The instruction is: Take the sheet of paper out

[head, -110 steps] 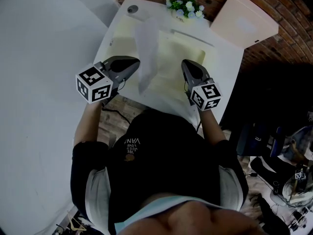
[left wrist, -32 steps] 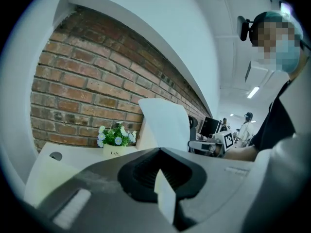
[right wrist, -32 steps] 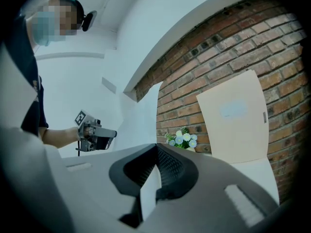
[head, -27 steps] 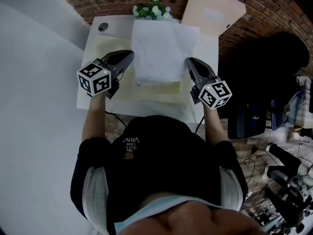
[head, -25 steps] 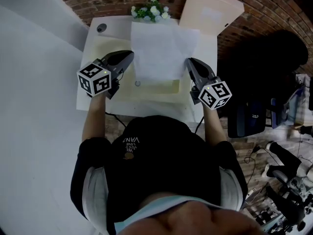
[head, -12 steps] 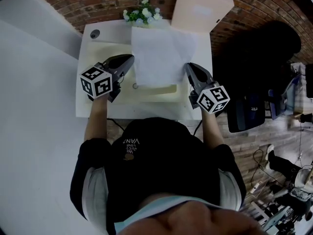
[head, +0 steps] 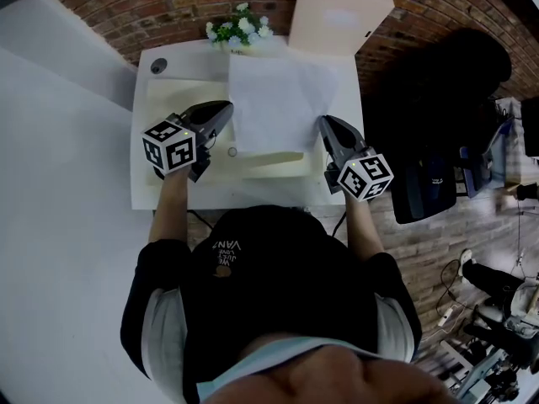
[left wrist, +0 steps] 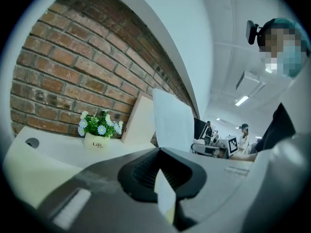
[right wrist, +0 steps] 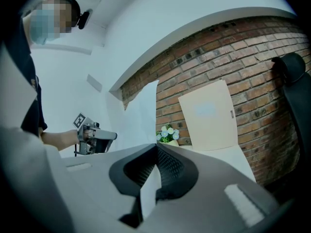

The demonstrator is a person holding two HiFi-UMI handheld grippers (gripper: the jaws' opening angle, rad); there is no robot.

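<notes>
Pinching the sheet of paper (head: 282, 99) by its two side edges, left gripper (head: 226, 108) and right gripper (head: 324, 123) both clamped on it, I judge it spans evenly between them, reaching away from me over the cream folder (head: 271, 167).

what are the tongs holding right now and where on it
Both hold the sheet of paper: the left tongs pinch its left edge, the right tongs its right edge, toward the near end.
</notes>
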